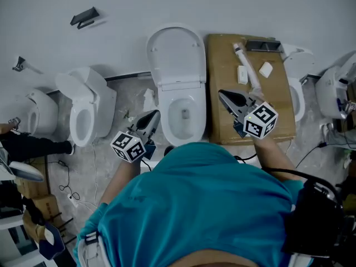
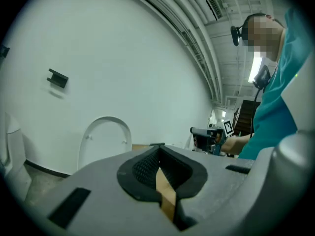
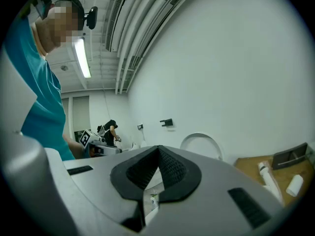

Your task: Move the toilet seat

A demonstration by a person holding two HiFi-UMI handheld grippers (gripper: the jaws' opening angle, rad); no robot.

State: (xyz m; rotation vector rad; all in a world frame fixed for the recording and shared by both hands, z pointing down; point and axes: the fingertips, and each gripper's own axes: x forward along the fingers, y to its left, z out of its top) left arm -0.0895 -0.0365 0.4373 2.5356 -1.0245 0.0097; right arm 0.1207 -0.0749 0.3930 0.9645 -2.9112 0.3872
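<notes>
White wall, grey floor, and a row of white toilets: that is the room. The toilet seat (image 1: 176, 54) belongs to the middle toilet (image 1: 182, 115). It stands straight up and leans back by the wall. I cannot tell the seat from the lid, because they look like one white flap. The bowl below it is open.

A person in a blue-green shirt stands right in front of this toilet with tongs in each hand. The left gripper (image 1: 155, 114) is near the left side of the bowl. Its jaws are pressed together with nothing between them. The right gripper (image 1: 222, 94) is by the right side of the bowl, over the edge of a brown cardboard sheet (image 1: 222, 127). Its jaws are closed too, and they hold nothing.

Neither gripper touches the seat. Both point toward it but are apart from it. So I think the move has not begun. The jaws need to open, reach the flap, grab it, and swing it down.

On the cardboard lie some white pipe parts (image 1: 247, 68). Another toilet (image 1: 86, 110) stands to the left. A small black bracket (image 1: 84, 18) sits high on the wall.
</notes>
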